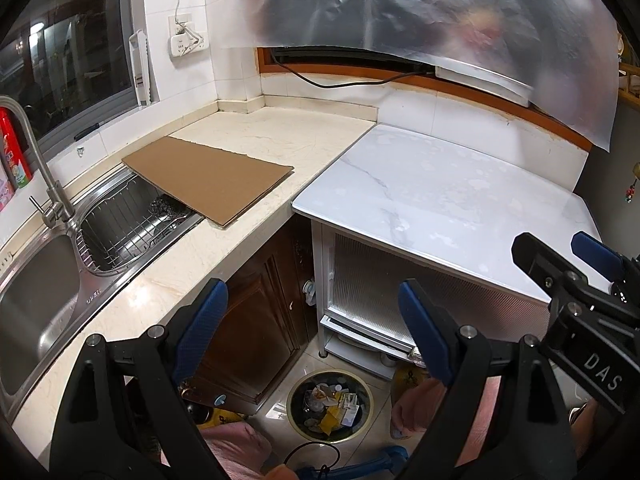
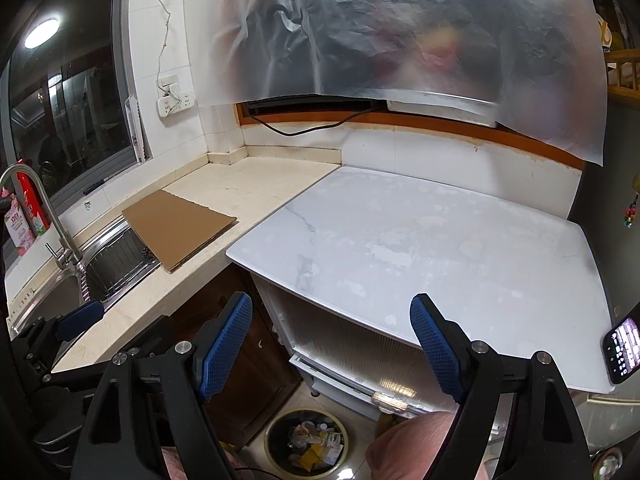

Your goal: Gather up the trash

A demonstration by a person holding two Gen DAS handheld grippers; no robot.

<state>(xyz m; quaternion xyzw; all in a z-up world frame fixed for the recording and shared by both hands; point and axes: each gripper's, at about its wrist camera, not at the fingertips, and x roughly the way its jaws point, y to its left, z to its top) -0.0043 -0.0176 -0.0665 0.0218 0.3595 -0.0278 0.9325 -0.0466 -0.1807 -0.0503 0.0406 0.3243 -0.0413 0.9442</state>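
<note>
Right wrist: trash bin (image 2: 306, 442) below the wide-spread right claw (image 2: 332, 344)

A cream stone worktop (image 1: 288, 140) runs along white tiled walls (image 1: 240, 32) into a corner, beside a white marble-patterned cabinet top (image 2: 440, 248). A dark window (image 2: 68, 104) reflects a round ceiling light (image 2: 41, 33). Glossy beige floor tiles (image 1: 276, 408) lie below dark brown wooden cabinet doors (image 1: 256, 320).

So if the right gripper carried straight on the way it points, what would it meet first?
Probably the near edge of the white marble-look cabinet top, around its ribbed front panel. The open right gripper has nothing between its fingers; depth is uncertain.
</note>
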